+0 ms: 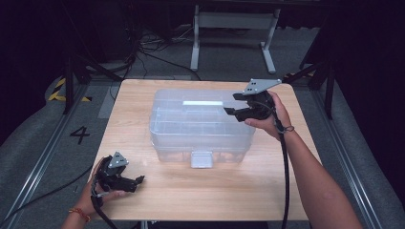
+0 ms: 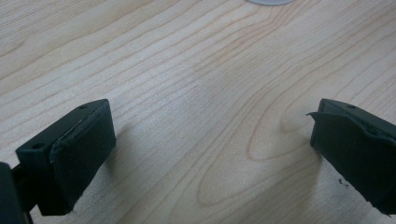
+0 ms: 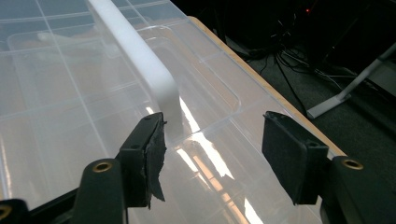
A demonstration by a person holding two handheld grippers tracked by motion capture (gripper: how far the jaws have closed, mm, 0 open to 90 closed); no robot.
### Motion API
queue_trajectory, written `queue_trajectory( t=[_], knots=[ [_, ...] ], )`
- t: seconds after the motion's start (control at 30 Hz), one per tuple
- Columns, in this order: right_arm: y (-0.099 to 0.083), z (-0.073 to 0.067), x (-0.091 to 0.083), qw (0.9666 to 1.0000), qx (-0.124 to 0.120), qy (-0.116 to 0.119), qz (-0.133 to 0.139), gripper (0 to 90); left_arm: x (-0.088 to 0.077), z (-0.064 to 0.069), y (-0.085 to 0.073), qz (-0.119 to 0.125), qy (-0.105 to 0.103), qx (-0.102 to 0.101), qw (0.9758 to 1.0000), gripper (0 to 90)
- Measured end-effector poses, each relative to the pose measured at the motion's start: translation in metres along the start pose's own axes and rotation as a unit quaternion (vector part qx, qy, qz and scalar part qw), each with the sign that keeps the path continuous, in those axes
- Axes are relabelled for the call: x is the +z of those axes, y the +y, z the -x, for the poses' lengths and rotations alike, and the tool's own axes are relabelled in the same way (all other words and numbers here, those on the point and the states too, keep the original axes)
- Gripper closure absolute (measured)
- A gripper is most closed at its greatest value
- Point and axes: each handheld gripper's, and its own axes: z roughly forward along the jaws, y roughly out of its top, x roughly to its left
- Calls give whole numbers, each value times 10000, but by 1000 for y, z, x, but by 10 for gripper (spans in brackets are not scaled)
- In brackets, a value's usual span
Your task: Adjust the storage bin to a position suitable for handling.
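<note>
A clear plastic storage box [image 1: 200, 125] with a white handle [image 1: 203, 102] on its lid and a grey front latch [image 1: 201, 159] stands in the middle of the wooden table [image 1: 205, 195]. My right gripper [image 1: 229, 104] hovers open over the lid's right end, its pads [image 3: 289, 156] apart with nothing between them. In the right gripper view the white handle [image 3: 140, 58] ends just past the left pad, above the clear lid [image 3: 56, 93]. My left gripper [image 1: 140, 180] rests near the table's front left corner, open. Bare wood [image 2: 201, 116] lies between its pads [image 2: 81, 154].
The table's far edge [image 3: 261, 79] runs close behind the box. Beyond it stand a white table frame [image 1: 234, 28], loose cables [image 1: 148, 47] on the floor and dark tripod legs [image 1: 76, 71]. Bare wood lies in front of the box.
</note>
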Motion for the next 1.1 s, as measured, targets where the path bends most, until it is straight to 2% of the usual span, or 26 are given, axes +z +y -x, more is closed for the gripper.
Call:
queue_trajectory(
  t=[0.4,0.47,0.53,0.57,0.6,0.63,0.7,0.73,0.77,0.83,0.9,1.1],
  knots=[
    [8,-13,10,9997,-178,166,-37,418,0,-1,1,-11,-5,23,10000,5],
    [10,-14,11,9996,-220,152,-68,455,0,0,1,-11,1,14,10000,5],
    [12,-14,12,9996,-201,193,-78,532,0,0,1,-8,11,3,10000,6],
    [13,-14,12,9996,-192,200,-29,597,1,0,1,3,5,-69,10000,8],
    [14,-13,11,9995,-197,243,-23,602,0,0,1,-26,8,-112,9999,16],
    [15,-13,12,9994,-217,257,-43,616,-1,-1,1,-1,53,-45,10000,33],
    [16,-15,13,9992,-265,298,-74,667,-2,-2,2,24,32,-130,9999,81],
    [17,-16,15,9991,-294,289,-92,685,-2,-3,2,67,32,-54,10000,102],
    [18,-17,16,9990,-335,275,-117,710,-3,-2,2,72,-37,-65,9999,136],
    [19,-20,18,9987,-421,242,-128,721,-3,-3,4,88,-95,92,9999,219],
    [21,-20,19,9989,-404,179,-139,720,-4,-1,8,90,-169,91,9998,278],
    [23,-16,20,9992,-252,226,-209,719,-21,0,25,589,-174,211,9979,355]
  ],
)
